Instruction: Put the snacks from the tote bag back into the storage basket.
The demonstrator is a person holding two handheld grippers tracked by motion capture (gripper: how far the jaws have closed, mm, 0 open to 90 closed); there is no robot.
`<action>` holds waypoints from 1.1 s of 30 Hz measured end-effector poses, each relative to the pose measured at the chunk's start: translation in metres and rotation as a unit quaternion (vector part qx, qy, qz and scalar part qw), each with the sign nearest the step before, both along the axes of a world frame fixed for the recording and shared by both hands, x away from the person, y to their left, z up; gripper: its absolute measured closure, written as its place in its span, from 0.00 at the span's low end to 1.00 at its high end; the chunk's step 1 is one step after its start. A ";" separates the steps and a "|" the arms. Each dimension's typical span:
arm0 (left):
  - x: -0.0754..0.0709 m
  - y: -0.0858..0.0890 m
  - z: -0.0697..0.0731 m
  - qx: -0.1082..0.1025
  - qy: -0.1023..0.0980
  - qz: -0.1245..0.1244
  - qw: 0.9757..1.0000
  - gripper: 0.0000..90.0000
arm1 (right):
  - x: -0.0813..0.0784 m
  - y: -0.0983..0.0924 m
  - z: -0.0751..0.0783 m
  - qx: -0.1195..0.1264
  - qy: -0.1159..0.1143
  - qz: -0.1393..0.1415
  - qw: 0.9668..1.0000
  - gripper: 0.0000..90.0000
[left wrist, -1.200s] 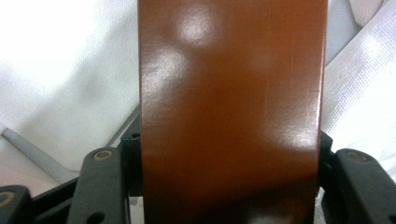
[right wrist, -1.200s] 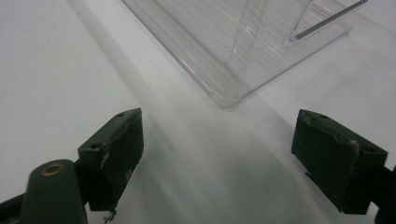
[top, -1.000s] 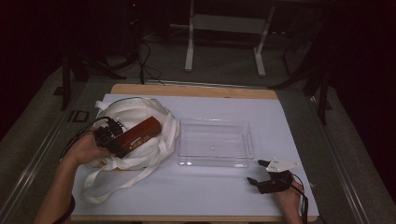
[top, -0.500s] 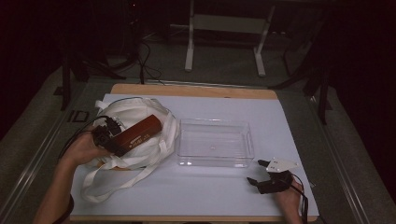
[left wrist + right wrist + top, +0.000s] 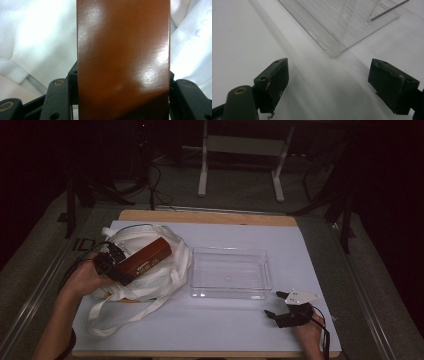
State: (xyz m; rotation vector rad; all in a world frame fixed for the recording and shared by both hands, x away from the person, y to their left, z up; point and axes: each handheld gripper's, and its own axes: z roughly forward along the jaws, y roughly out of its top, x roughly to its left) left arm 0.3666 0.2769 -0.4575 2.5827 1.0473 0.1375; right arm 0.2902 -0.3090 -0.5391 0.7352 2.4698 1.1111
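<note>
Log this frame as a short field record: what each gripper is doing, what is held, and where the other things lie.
left gripper: shut on the brown box, held over the white bag
right gripper: open, nothing between its jaws, low by the tray's near right corner
clear tray: mid-table, nothing in it
white bag: left of the tray, straps trailing toward the near edge
table: white cover

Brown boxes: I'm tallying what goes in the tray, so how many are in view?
1. The brown box is clamped in the left hand-held gripper above the white bag, left of the clear tray. More may be hidden inside the bag.
</note>
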 end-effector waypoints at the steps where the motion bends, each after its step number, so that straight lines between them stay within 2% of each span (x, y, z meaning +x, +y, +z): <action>1: 0.000 0.001 0.001 -0.004 0.001 0.000 1.000 0.49 | 0.000 0.000 0.000 0.000 0.000 0.000 1.000 0.19; 15: -0.005 0.004 0.019 -0.017 -0.019 -0.013 1.000 0.49 | 0.000 0.000 0.000 -0.001 0.000 -0.001 1.000 0.19; 33: -0.009 -0.003 0.043 -0.015 -0.045 -0.039 0.998 0.49 | 0.000 0.000 0.000 -0.002 0.001 0.001 1.000 0.19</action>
